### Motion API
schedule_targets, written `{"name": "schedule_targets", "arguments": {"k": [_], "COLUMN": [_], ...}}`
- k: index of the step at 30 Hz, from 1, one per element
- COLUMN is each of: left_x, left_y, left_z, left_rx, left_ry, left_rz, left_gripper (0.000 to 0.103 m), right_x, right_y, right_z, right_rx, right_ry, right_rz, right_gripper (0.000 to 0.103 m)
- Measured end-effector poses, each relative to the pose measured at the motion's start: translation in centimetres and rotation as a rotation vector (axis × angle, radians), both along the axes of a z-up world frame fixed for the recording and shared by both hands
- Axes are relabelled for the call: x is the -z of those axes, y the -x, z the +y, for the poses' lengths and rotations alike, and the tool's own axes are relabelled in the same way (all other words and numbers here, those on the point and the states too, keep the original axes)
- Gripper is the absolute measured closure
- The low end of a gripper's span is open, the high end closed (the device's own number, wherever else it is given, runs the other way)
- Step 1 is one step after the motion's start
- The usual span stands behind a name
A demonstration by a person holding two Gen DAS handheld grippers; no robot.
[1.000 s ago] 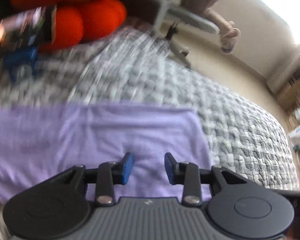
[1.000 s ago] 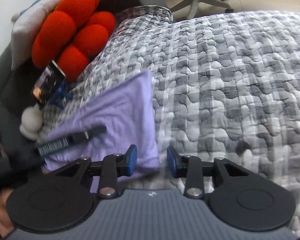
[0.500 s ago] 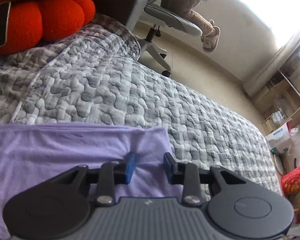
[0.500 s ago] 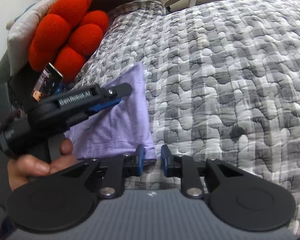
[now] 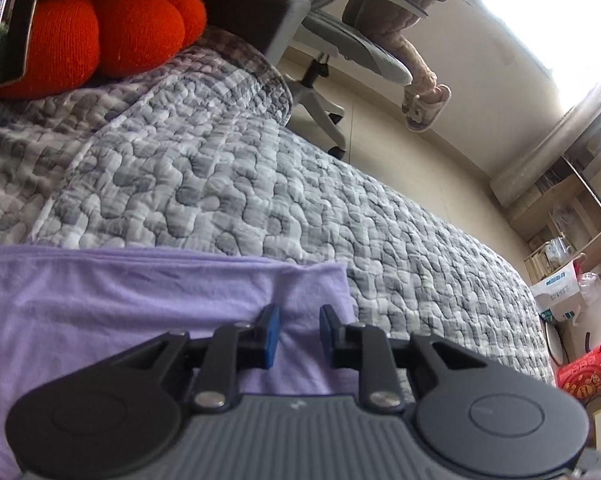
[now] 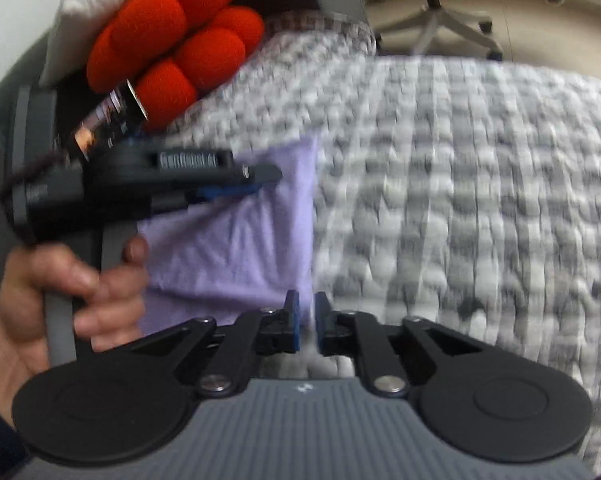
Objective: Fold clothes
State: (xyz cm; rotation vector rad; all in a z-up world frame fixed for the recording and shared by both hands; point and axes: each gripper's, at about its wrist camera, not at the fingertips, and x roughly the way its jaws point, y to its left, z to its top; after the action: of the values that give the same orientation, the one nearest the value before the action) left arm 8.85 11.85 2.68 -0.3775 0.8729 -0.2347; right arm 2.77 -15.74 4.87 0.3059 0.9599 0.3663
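A purple garment (image 5: pixel 120 300) lies flat on a grey quilted bedspread (image 5: pixel 260 184). My left gripper (image 5: pixel 299 330) sits low over the garment's far right corner. Its jaws are closing, with a small ridge of the fabric between the pads and a gap still showing. In the right wrist view the purple garment (image 6: pixel 240 248) stretches from my right gripper (image 6: pixel 305 318) up to the left gripper (image 6: pixel 260 182), which a hand (image 6: pixel 60 288) holds. The right jaws stand narrow, pinched on the garment's near corner edge. This view is blurred by motion.
A red knotted cushion (image 5: pixel 120 32) and a propped phone (image 5: pixel 4 40) sit at the head of the bed. Beyond the bed stands an office chair (image 5: pixel 340 48), where a person's slippered foot (image 5: pixel 424 108) hangs. Shelves (image 5: pixel 572 220) and boxes line the right wall. The bedspread (image 6: pixel 460 200) spreads out to the right.
The left gripper moved right and down to the garment's corner, and its jaws narrowed. The right jaws closed onto the near edge. The left gripper came into the right wrist view.
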Motion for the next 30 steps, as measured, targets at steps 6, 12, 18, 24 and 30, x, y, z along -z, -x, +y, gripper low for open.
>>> {"name": "schedule_targets", "arguments": {"k": [6,12,18,24,30], "left_x": [-0.7,-1.2,-1.2,-1.3,-2.2], "left_y": [0.5,1.4,1.7,2.0,2.8], "left_z": [0.5,1.1,1.6,2.0,2.7], "left_rx": [-0.030,-0.069,-0.064,-0.088,-0.114], "left_ry": [0.013,-0.062,-0.072,-0.043,-0.034], "left_rz": [-0.007,-0.003,0.032,0.043,0.011], "left_gripper": [0.078,0.076,0.074,0.074,0.070], "right_x": [-1.3,1.4,0.6,1.3,1.3], "right_y": [-1.5,-3.5,-4.3,-5.4,-5.9], "right_z": [0.7,4.6,3.0,4.3,4.7], "right_rx": [-0.001,-0.114,-0.057,-0.080,-0.075], "right_ry": [-0.063,0.102,0.047,0.083,0.071], "right_rz": [-0.115,-0.011,-0.096,-0.072,-0.120], "right_gripper": [0.085,0.103,0.086,0.091,0.088]}}
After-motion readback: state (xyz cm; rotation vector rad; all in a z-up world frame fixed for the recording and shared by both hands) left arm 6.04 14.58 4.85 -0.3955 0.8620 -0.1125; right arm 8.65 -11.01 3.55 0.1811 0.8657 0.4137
